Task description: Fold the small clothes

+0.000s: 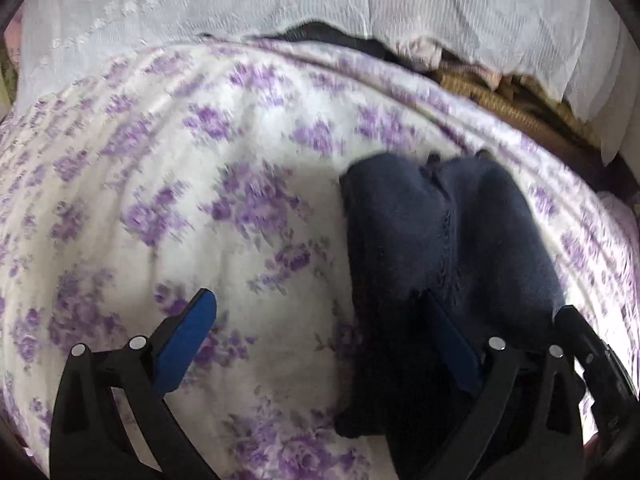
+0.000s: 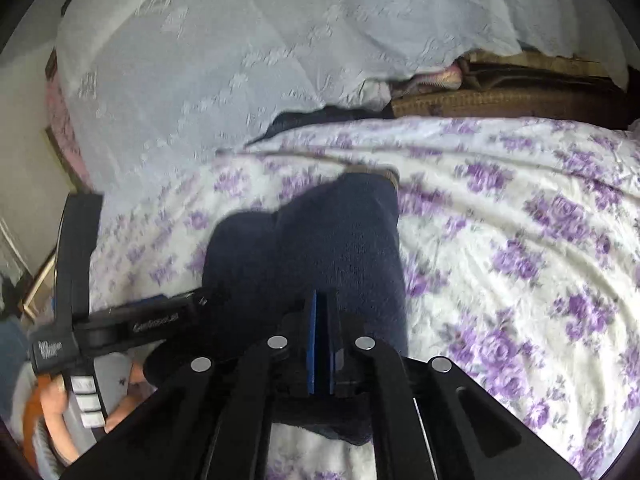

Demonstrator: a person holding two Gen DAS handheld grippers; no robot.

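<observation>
A small dark navy garment (image 1: 448, 240) lies bunched on a white bedspread with purple flowers (image 1: 200, 200). My left gripper (image 1: 320, 332) is open, its left blue pad (image 1: 188, 336) over the bedspread and its right pad (image 1: 452, 340) against the garment's near edge. In the right wrist view the same navy garment (image 2: 320, 240) hangs in front of my right gripper (image 2: 320, 312), whose blue pads are pressed together on its near edge. The left gripper's body (image 2: 132, 324) shows at the left.
White lace fabric (image 2: 240, 60) covers the far side of the bed. A woven brown item (image 2: 480, 100) and other dark clothes (image 1: 332, 36) lie at the back edge. The flowered bedspread (image 2: 520, 240) stretches to the right.
</observation>
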